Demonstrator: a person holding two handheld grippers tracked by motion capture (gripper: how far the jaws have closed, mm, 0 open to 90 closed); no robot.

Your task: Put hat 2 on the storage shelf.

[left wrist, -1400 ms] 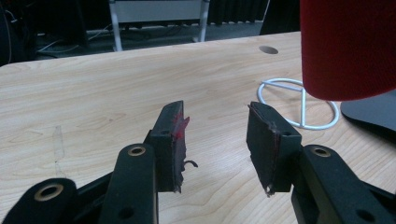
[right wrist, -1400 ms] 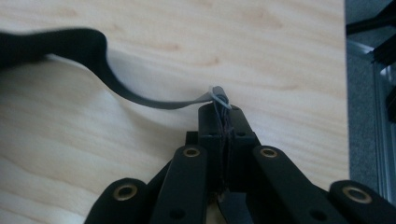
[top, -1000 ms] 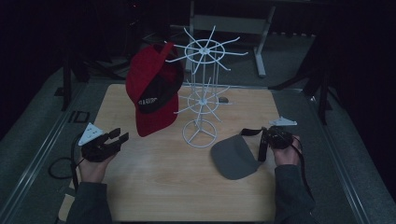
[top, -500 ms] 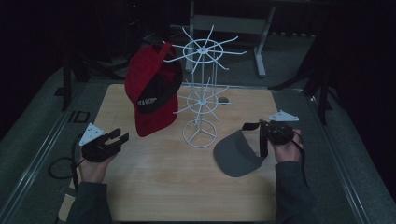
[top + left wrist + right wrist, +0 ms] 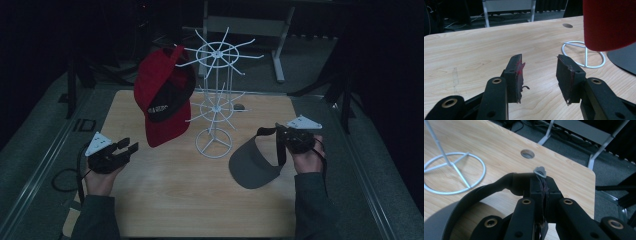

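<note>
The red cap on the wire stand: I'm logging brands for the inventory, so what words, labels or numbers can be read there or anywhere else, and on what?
Red cap: one line of white lettering on its dark inner band, too small and blurred to read.
Grey visor, held by its strap in the right gripper: no print to be seen.
Wire stand, table, left gripper: no text or numbers to be seen.

Grey visor (image 5: 252, 162) lower right: matt cloth, black strap. Red cap (image 5: 162, 97) upper left: soft cloth. Rack (image 5: 216, 95) centre: thin white-coated wire. Table (image 5: 165, 190): pale smooth wood-grain. Gripper pads (image 5: 515, 75): matt black, worn.
</note>
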